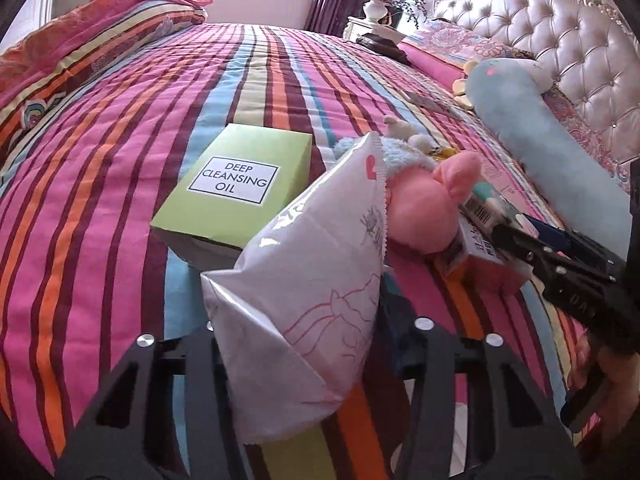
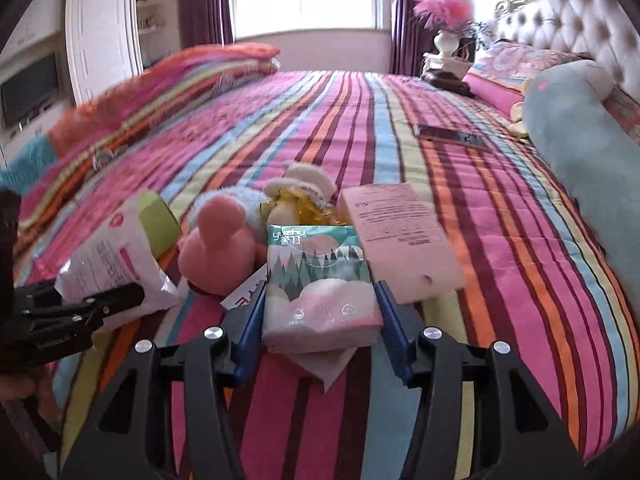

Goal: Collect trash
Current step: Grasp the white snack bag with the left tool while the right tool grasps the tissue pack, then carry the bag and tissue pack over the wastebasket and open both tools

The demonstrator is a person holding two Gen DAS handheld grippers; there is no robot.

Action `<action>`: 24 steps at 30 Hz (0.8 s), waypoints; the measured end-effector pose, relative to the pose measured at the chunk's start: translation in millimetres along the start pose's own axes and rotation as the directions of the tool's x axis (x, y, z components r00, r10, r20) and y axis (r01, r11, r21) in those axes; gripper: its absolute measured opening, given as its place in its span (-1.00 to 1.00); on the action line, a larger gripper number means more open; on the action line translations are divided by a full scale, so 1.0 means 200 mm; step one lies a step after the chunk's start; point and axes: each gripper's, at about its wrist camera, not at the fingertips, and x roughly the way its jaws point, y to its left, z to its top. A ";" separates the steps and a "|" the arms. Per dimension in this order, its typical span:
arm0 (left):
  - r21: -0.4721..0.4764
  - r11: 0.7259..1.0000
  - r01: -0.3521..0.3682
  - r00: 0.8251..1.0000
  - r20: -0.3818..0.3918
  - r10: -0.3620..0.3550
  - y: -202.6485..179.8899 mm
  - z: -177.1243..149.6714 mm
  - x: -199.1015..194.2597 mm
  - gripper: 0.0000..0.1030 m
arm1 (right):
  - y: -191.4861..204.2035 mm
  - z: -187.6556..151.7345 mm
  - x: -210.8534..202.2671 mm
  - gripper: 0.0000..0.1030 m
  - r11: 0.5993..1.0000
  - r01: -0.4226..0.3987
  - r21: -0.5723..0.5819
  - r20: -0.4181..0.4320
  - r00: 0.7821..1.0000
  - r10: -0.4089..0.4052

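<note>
A white plastic pouch (image 1: 304, 248) with pink line drawings stands between the fingers of my left gripper (image 1: 304, 320), which is shut on its lower part. The right wrist view shows the same pouch (image 2: 112, 264) at the left, clamped in black jaws. My right gripper (image 2: 320, 312) is shut on a tissue pack (image 2: 320, 280) printed with green trees and pink clouds, its blue pads (image 2: 254, 320) pressing both sides. In the left wrist view that gripper (image 1: 504, 228) reaches in from the right. Both pieces sit low over the striped bedspread (image 1: 100, 200).
A green "Deep Cleansing Oil" box (image 1: 240, 184) lies beyond the pouch. A pink plush toy (image 2: 216, 248), smaller plush toys and a pale pink box (image 2: 400, 240) crowd the tissue pack. A phone (image 2: 452, 136), a long blue plush (image 2: 580, 152) and a folded quilt (image 1: 100, 40) lie farther off.
</note>
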 end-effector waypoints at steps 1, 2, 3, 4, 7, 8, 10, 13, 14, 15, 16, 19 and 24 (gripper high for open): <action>-0.001 1.000 0.010 1.000 0.010 -0.010 0.01 -0.01 -0.02 -0.14 | -0.02 -0.02 -0.05 -0.02 1.000 -0.011 0.015 0.015 1.000 0.011; -0.006 1.000 0.028 0.999 0.028 -0.028 0.03 -0.03 -0.06 -0.15 | -0.03 -0.03 -0.08 -0.02 1.000 -0.013 0.029 0.021 1.000 0.012; -0.010 0.999 0.044 0.998 0.040 -0.043 0.04 -0.05 -0.10 -0.15 | -0.04 -0.05 -0.11 -0.02 0.999 -0.021 0.041 0.027 0.999 0.020; -0.008 0.999 0.050 0.998 0.048 -0.049 0.05 -0.07 -0.12 -0.15 | -0.05 -0.07 -0.15 -0.02 0.998 -0.037 0.056 0.036 0.999 0.035; 0.019 0.998 0.057 0.994 0.087 -0.058 0.04 -0.15 -0.23 -0.15 | -0.07 -0.15 -0.27 -0.02 0.994 -0.060 0.091 0.047 0.997 0.056; 0.031 0.997 0.063 0.993 0.101 -0.066 0.04 -0.19 -0.28 -0.15 | -0.07 -0.18 -0.32 -0.02 0.992 -0.075 0.099 0.055 0.996 0.070; 0.048 0.996 0.073 0.990 0.115 -0.078 0.02 -0.28 -0.36 -0.15 | -0.05 -0.27 -0.42 -0.02 0.988 -0.105 0.111 0.067 0.993 0.098; 0.085 0.992 0.088 0.987 0.124 -0.098 0.02 -0.44 -0.54 -0.15 | -0.01 -0.41 -0.58 -0.02 0.980 -0.159 0.117 0.081 0.985 0.151; 0.083 0.993 0.089 0.987 0.125 -0.099 0.03 -0.45 -0.58 -0.15 | 0.03 -0.51 -0.67 -0.02 0.977 -0.186 0.107 0.082 0.981 0.177; 0.086 0.991 0.104 0.987 0.113 -0.114 0.03 -0.56 -0.66 -0.15 | 0.05 -0.55 -0.72 -0.02 0.974 -0.198 0.108 0.084 0.978 0.190; 0.087 0.990 0.114 0.986 0.109 -0.123 0.03 -0.63 -0.73 -0.15 | 0.08 -0.64 -0.80 -0.02 0.967 -0.228 0.111 0.084 0.972 0.219; 0.090 0.987 0.132 0.985 0.096 -0.140 0.03 -0.84 -0.92 -0.15 | 0.18 -0.83 -0.97 -0.02 0.953 -0.281 0.110 0.067 0.959 0.275; 0.089 0.983 0.163 0.986 0.018 -0.166 -0.01 -1.25 -1.19 -0.15 | 0.36 -1.14 -1.20 -0.02 0.928 -0.361 0.094 -0.010 0.932 0.363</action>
